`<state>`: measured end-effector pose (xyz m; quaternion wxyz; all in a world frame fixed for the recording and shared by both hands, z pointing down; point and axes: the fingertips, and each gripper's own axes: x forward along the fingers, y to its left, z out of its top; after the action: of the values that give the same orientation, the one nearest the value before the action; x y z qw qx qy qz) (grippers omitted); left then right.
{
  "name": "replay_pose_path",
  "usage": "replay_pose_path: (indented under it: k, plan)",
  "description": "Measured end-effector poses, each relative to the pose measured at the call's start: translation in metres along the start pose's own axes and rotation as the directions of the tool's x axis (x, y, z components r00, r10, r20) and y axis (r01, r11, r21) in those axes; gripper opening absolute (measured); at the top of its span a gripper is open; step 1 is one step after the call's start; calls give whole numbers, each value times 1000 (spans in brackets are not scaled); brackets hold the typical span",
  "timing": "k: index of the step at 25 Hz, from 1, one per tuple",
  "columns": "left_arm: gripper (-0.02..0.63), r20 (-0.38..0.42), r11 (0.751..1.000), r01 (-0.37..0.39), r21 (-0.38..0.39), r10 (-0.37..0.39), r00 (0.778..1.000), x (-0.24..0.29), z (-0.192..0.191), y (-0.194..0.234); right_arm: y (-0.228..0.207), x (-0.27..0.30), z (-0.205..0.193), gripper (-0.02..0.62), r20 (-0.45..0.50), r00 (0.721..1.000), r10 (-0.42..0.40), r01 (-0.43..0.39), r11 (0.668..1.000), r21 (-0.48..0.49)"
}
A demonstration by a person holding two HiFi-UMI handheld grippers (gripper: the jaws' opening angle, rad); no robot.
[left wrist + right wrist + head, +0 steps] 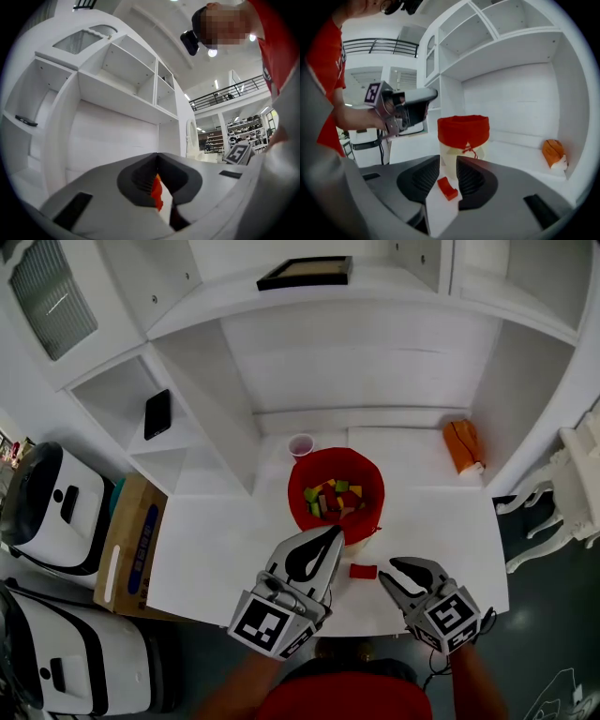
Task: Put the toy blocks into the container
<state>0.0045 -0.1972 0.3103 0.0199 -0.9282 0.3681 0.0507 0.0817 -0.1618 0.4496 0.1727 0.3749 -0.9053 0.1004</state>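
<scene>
The right tongs [448,161] stand partly open over the table [216,549]. They hold nothing. A small red block [447,188] lies flat on the table in the gap between their two pads, touching neither. In the head view it sits just off their tips, on the side toward the left tongs [333,534].

The left tongs are raised and closed. In their own view a thin orange-red piece [156,192] is pinched deep between the pads, behind the meeting tips. The container [463,129], with its red fabric rim, stands straight beyond the right tongs' tips and a little past the left tongs. A heap of coloured blocks [333,498] already lies inside it.

The red block looks hard, light and smooth, and one face has a curved notch. It should not deform, but a light, slick piece like this probably twists or squirts out if caught on a corner. The safest hold seems to be across its two flat, parallel long sides, low and near the middle, with the pads clear of the notch. A gentle squeeze should be enough for so small a load.
</scene>
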Motion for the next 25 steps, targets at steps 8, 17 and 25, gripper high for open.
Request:
replay_pose_path:
  k: [8, 17, 25]
  plan:
    - [17, -152, 998, 23, -60, -32, 988, -40, -36, -31, 10, 54, -86, 215, -367, 927, 79, -163, 965, -205]
    - [17, -203, 996, -14, -93, -5, 979, -59, -51, -26, 10, 83, -113, 218, -462, 878, 124, -245, 946, -213]
    - [17, -196, 996, -20, -81, 4, 981, -61, -49, -19, 30, 64, -83, 158, -293, 946, 139, -172, 981, -88]
